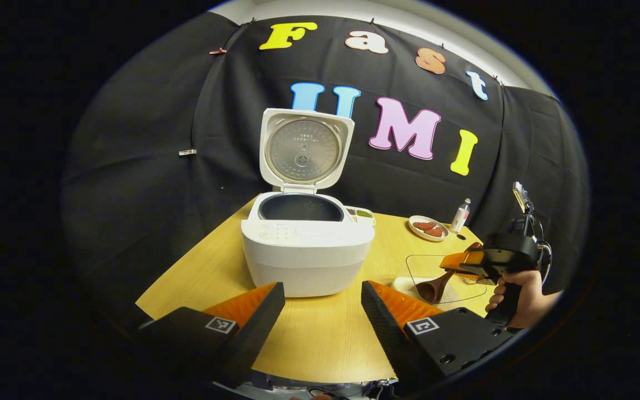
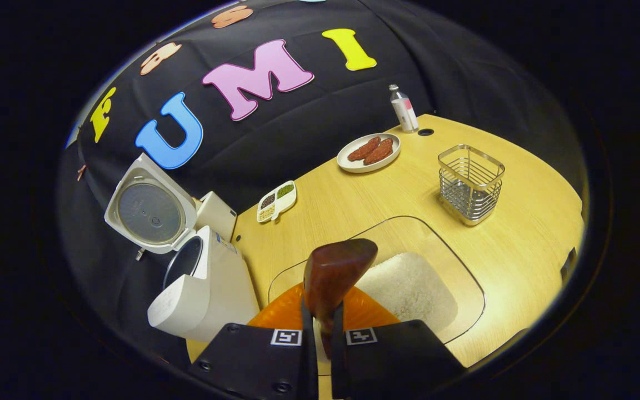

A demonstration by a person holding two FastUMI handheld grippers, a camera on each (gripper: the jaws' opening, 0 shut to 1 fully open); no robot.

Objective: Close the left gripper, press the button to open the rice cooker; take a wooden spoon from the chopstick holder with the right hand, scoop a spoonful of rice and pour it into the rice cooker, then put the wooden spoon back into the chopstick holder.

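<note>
In the left gripper view, the left gripper (image 1: pixel 323 311) hangs low over the wooden table (image 1: pixel 320 344) with its two fingers spread wide and nothing between them. Straight ahead of it stands the rice cooker (image 1: pixel 306 250), its lid (image 1: pixel 304 151) swung up and the dark inner pot showing. To the right, near the back wall, sit a small plate (image 1: pixel 428 228) with brown pieces and a little bottle (image 1: pixel 460 215). Farther right, a hand (image 1: pixel 523 300) holds the right gripper (image 1: pixel 467 264), which grips the wooden spoon (image 1: pixel 436 286); the spoon's bowl dips toward the rice inside a clear glass dish (image 1: pixel 425 261).

In the right gripper view, the rice cooker (image 2: pixel 203 289) stands at the left with its lid up. A divided tray of grains (image 2: pixel 276 201) lies just beside it. In the middle, the right gripper (image 2: pixel 323 328) is clamped narrow on the spoon (image 2: pixel 334 272), both fingers pressing its handle, with the bowl above the heap of rice (image 2: pixel 409 286) in the glass dish (image 2: pixel 464 278). The wire chopstick holder (image 2: pixel 470 183) stands at the right.
</note>
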